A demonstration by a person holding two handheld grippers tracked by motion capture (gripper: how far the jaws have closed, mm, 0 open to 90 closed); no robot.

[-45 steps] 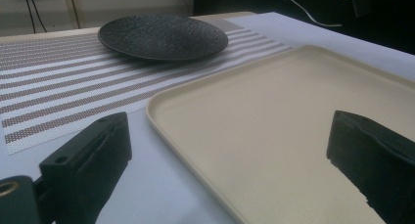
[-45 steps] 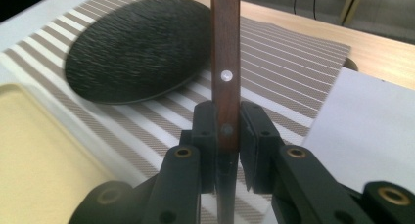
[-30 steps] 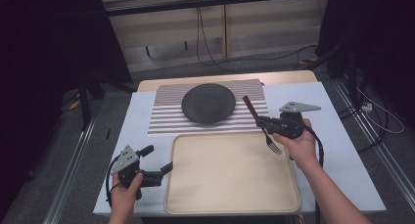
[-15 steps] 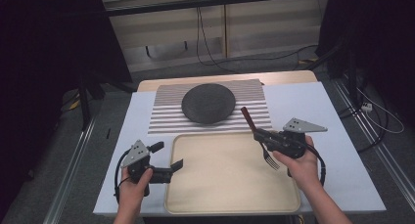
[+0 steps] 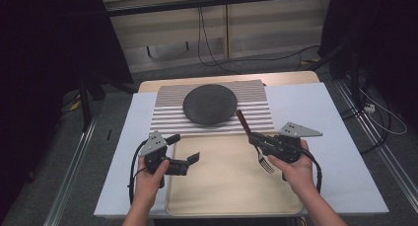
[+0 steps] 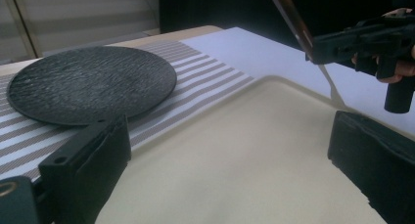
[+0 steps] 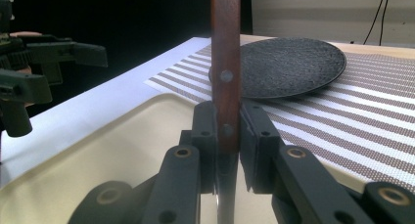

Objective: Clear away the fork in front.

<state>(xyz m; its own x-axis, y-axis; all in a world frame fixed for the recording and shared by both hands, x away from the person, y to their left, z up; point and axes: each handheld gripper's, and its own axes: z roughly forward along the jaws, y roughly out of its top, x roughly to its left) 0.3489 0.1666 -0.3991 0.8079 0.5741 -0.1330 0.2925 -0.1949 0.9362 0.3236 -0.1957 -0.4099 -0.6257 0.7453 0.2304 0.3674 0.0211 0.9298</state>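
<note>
Right gripper (image 5: 255, 140) above the far right part of the cream tray (image 5: 222, 196), jaws clamped on the wooden handle of a fork (image 5: 264, 162); handle rising up and away toward the dark round plate (image 5: 210, 103), tines hanging down over the tray surface, short of the tray's right rim. In the right gripper view, pads (image 7: 204, 131) pressed flat against both sides of the riveted handle (image 7: 225, 62). Left gripper (image 5: 183, 150) over the tray's left edge, jaws apart, nothing between them; in the left gripper view, open tray surface (image 6: 235, 155) between the two black jaws. Plate resting on the striped mat (image 5: 167, 115), near edge of the mat just beside the tray's far rim. White tabletop (image 5: 340, 137) bare along the right side of the tray and mat, likewise a narrower strip on the left. Wide bare span of tray between the two grippers, and all of the tray's near half free.
</note>
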